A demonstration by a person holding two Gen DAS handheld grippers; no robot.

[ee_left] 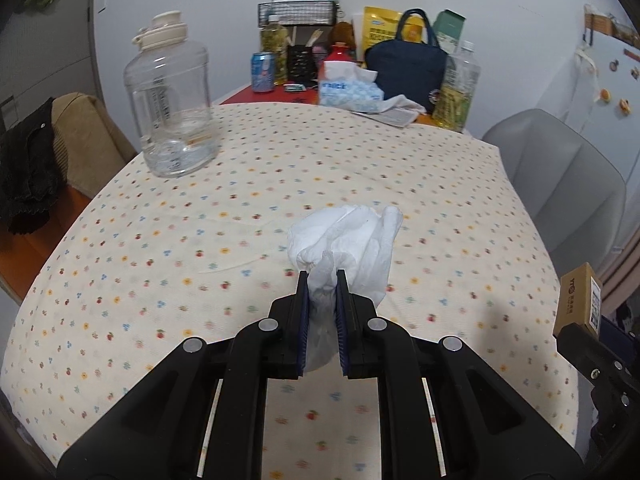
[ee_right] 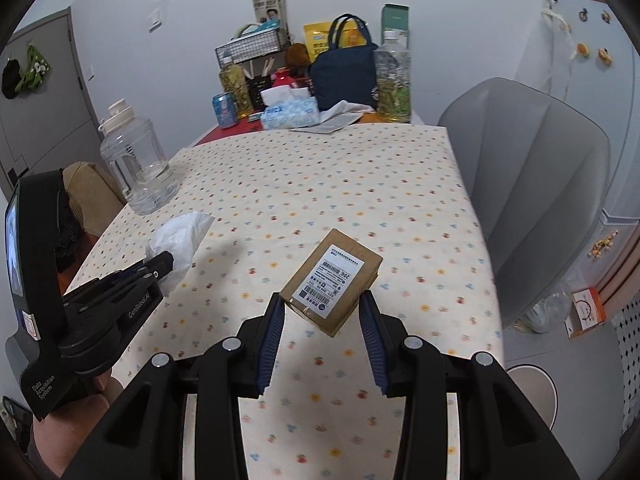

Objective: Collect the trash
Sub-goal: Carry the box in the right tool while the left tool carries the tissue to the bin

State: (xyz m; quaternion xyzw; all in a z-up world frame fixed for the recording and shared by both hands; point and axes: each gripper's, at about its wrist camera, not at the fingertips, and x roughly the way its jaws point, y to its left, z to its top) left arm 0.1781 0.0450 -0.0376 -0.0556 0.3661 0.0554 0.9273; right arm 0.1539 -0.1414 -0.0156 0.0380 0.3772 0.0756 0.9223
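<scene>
My left gripper point(ee_left: 322, 276) is shut on a crumpled white tissue point(ee_left: 352, 236) and holds it just above the flower-patterned tablecloth point(ee_left: 200, 216). It also shows in the right wrist view point(ee_right: 160, 266) at the left, with the tissue point(ee_right: 180, 240) in it. My right gripper point(ee_right: 322, 304) is shut on a small brown cardboard box point(ee_right: 332, 280) with a white shipping label, held above the cloth point(ee_right: 320, 184). The box also shows at the right edge of the left wrist view point(ee_left: 580, 300).
A large clear water jug point(ee_left: 172, 100) stands at the table's left. At the far end are a tissue pack point(ee_left: 348, 90), a blue can point(ee_left: 262, 72), bottles, a navy bag point(ee_left: 408, 68) and a wire basket. A grey chair point(ee_right: 540, 184) stands at the right.
</scene>
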